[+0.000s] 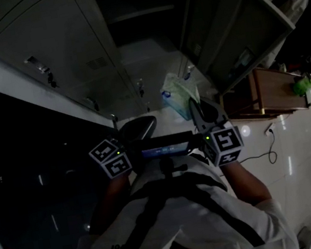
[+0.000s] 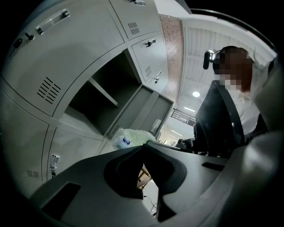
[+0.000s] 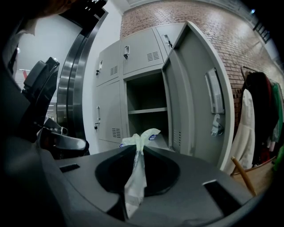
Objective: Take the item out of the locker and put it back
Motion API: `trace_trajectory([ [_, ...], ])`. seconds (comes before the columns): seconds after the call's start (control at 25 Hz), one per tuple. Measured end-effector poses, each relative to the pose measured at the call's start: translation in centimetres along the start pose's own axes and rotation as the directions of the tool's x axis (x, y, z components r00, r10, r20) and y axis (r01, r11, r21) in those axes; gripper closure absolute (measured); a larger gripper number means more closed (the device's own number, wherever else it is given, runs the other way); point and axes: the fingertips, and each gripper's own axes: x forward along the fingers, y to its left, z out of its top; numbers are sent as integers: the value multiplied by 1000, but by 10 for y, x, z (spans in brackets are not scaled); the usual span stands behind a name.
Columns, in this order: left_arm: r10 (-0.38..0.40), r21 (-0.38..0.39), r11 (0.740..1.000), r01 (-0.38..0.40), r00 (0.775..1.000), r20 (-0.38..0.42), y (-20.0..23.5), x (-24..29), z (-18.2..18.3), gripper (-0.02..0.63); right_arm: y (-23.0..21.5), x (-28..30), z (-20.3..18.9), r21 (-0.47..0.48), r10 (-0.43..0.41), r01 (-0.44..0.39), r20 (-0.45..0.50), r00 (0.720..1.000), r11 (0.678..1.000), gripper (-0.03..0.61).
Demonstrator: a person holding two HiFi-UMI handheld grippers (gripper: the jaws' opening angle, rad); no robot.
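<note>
My right claw (image 3: 137, 150) clamps a thin, crinkled, pale-green plastic packet (image 3: 134, 177), its long axis along the jaws, pointing toward the open grey metal locker (image 3: 195, 102). My left claw (image 2: 143, 148) is closed and empty.

The person wears a white short-sleeved shirt (image 1: 221, 228) under black harness straps (image 1: 152, 208), and the dark grey left gripper (image 1: 138, 128) and right gripper (image 1: 198, 112) each carry 1 black-marked white cube (image 1: 110, 157).

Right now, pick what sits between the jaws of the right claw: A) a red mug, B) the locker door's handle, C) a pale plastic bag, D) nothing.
C: in the right gripper view the right claw is pinched shut on a strip of the pale plastic bag, and the open locker stands apart behind it.
</note>
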Motion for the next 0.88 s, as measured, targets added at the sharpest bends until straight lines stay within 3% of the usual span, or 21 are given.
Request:
trace_trajectory([
  [0.88,88,40,995,-91,994,71,35,-8,38,614,-5,32,38,-44,-4,7,47,999,999,540],
])
